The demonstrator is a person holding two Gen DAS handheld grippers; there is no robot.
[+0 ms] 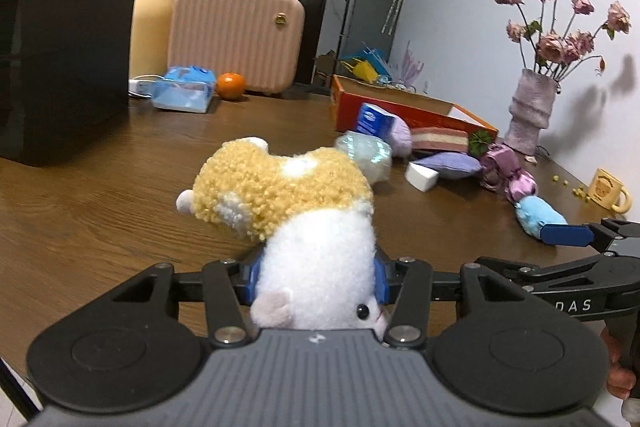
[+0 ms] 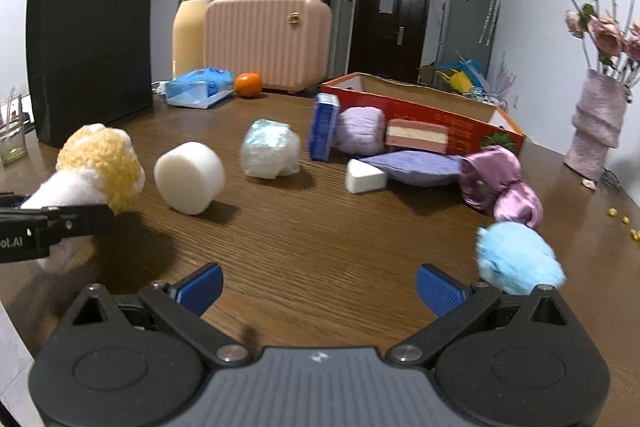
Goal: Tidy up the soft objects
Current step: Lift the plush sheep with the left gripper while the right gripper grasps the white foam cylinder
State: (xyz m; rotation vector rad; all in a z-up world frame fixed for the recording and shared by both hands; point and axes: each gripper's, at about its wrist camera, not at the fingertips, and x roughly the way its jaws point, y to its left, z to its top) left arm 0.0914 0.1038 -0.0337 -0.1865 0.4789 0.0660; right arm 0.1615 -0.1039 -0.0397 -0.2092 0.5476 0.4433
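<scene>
Yellow-and-white fleece fills the left hand-held gripper (image 1: 318,277): its blue pads are pressed into the white belly of a plush hamster (image 1: 296,211), whose curly yellow back sticks out ahead over the wooden bench (image 1: 100,211) and whose face lies against the gripper body. In the right wrist view the same toy shows at nine o'clock, clamped from the side. The right hand-held gripper (image 2: 320,289) stands wide apart with nothing between its blue pads, only bare wood. A fluffy blue plush (image 2: 518,259) lies just beside its right finger at about three o'clock. Ahead, toward twelve, sit a white foam cylinder (image 2: 190,177), a shiny wrapped bundle (image 2: 270,149), a white wedge sponge (image 2: 366,181), a lilac cushion (image 2: 416,167) and a pink satin scrunchie (image 2: 500,183). Behind them, a blue carton (image 2: 323,127), a lilac ball (image 2: 360,129) and a pink layered sponge (image 2: 416,135) lean against the wall of an open red box (image 2: 440,119). Farther back at eleven o'clock stand a black paper bag (image 2: 92,47), a yellow flask (image 2: 190,31), a pink case (image 2: 268,39), a tissue pack (image 2: 200,87) and an orange (image 2: 248,84). A vase of dried roses (image 2: 596,123) stands at two o'clock.
</scene>
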